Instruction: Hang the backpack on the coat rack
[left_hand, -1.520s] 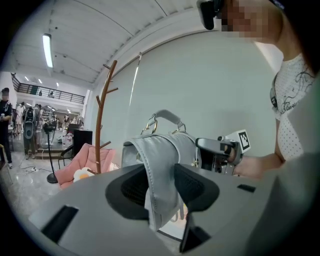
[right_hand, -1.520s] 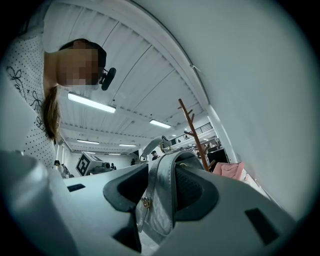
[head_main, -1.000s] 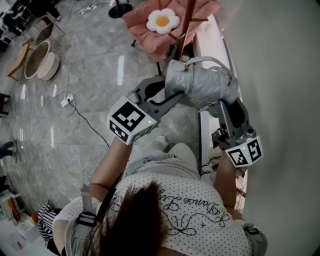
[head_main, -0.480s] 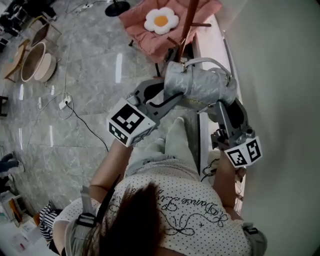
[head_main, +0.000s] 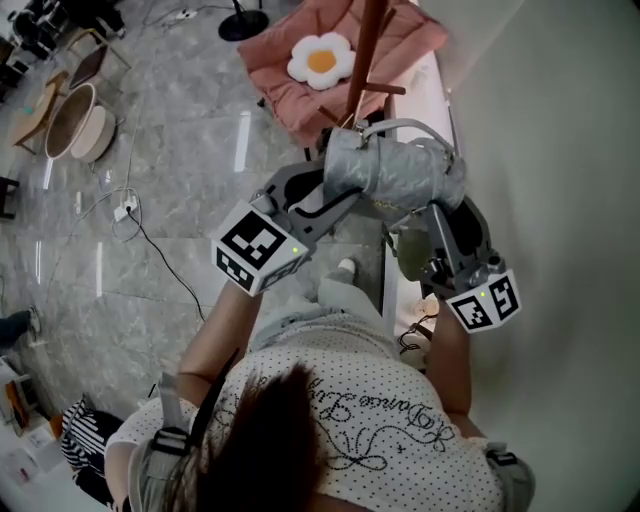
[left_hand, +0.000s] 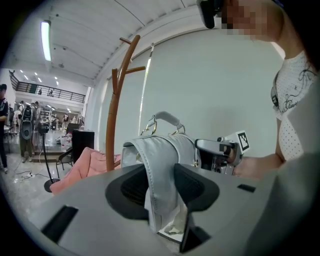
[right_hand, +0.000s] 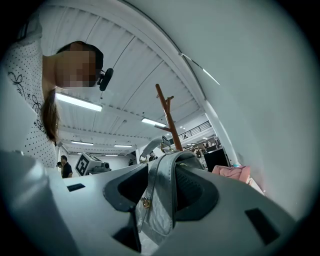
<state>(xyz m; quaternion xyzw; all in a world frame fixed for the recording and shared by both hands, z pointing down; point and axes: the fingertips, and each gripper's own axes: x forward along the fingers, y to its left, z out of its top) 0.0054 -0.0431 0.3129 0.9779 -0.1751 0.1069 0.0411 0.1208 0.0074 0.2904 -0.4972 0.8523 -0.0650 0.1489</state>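
Backpack (head_main: 400, 170), quilted silver-grey, flat straps (left_hand: 159, 170) clamped between fingers of left gripper (left_hand: 162, 187) and right gripper (right_hand: 160, 190).

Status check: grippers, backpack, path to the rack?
Left gripper shut on backpack strap; right gripper likewise. Backpack aloft, not yet hung. Path to coat rack looks clear.

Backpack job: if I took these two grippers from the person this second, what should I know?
Left gripper: jaws shut on a strap at one end of the grey backpack.
Right gripper: jaws shut on a strap at its other end.
Backpack: held in the air between both, top handle up, short of the wooden coat rack.
Done: backpack picked up.
To do: bring it to the rack, slip the handle over a peg, open both jaws.
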